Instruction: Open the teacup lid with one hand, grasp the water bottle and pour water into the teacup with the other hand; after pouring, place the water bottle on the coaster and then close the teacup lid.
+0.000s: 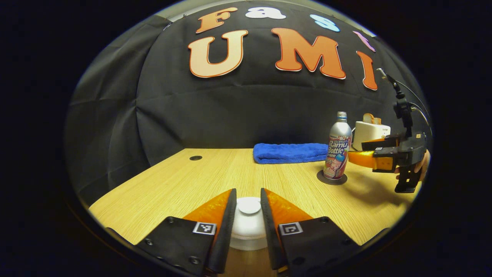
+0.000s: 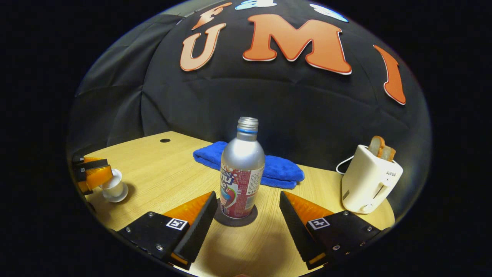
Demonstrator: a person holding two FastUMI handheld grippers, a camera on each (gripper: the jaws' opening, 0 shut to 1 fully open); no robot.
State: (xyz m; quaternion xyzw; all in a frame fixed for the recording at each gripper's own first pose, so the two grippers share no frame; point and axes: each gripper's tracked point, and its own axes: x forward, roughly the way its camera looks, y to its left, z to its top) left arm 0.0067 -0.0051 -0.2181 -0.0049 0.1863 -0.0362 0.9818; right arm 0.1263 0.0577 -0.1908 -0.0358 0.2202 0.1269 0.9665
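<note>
silver water bottle (image 2: 241, 173) upright on coaster (image 2: 235, 220), seemingly uncapped.

Silver bottle (image 2: 241, 173) upright on coaster (image 2: 235, 217); white teacup (image 2: 113, 187) lidded.

The water bottle (image 2: 241, 173) wears a printed label with lettering, the white toaster (image 2: 369, 181) to the bottle's right carries a small dark mark too tiny to read, and square black-and-white marker tags (image 2: 176, 223) sit on the right gripper (image 2: 248, 194) just before the bottle.
</note>
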